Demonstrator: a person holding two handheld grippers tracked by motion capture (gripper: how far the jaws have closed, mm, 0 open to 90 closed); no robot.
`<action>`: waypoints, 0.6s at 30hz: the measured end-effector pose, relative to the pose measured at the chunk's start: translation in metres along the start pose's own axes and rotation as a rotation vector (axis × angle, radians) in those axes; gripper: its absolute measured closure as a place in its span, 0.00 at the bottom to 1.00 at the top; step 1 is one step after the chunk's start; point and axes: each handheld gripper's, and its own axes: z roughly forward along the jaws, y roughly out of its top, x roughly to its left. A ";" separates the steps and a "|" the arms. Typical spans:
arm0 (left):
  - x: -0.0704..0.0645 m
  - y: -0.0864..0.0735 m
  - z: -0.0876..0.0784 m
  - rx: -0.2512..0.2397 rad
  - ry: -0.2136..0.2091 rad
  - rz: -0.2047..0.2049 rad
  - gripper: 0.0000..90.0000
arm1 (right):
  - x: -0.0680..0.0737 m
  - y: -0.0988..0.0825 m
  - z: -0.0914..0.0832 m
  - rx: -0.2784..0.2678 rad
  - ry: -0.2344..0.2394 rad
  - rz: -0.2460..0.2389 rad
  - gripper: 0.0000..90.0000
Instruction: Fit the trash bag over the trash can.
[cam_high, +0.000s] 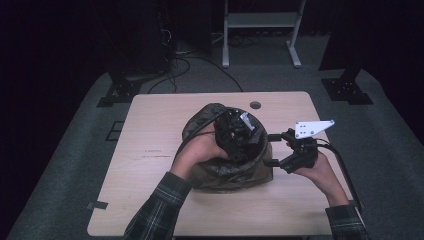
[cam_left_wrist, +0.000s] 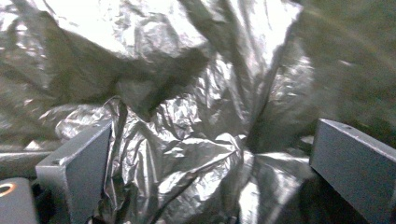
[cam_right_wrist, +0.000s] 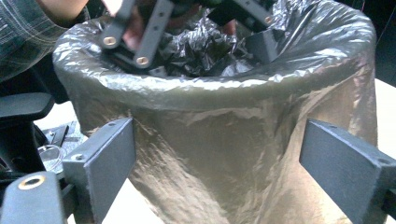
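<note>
Both tongs gape (left (cam_high: 240, 137) inside, right (cam_high: 274, 149) beside) bin liner (cam_right_wrist: 224, 135).

Overhead light brightens the table (cam_high: 150, 150) while the room around it sinks into darkness; glare flares off the crinkled plastic liner (cam_left_wrist: 196, 140), blurred at close range.

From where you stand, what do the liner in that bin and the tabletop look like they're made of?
The liner looks like thin plastic film, grey and semi-translucent: it is crinkled all over, glints in the light and folds over the bin's rim. The tabletop looks like light wood or a wood-look laminate, matte with faint grain; which of the two I cannot tell.
</note>
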 end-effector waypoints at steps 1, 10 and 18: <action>-0.002 0.000 0.000 0.001 -0.011 -0.001 0.01 | 0.000 0.000 0.000 0.000 0.000 0.000 0.11; 0.001 0.002 0.011 0.019 -0.044 -0.013 0.02 | 0.000 0.000 0.000 -0.002 0.000 0.001 0.11; 0.004 0.012 -0.007 -0.075 0.003 0.003 0.02 | 0.000 0.001 -0.003 -0.004 -0.004 0.000 0.11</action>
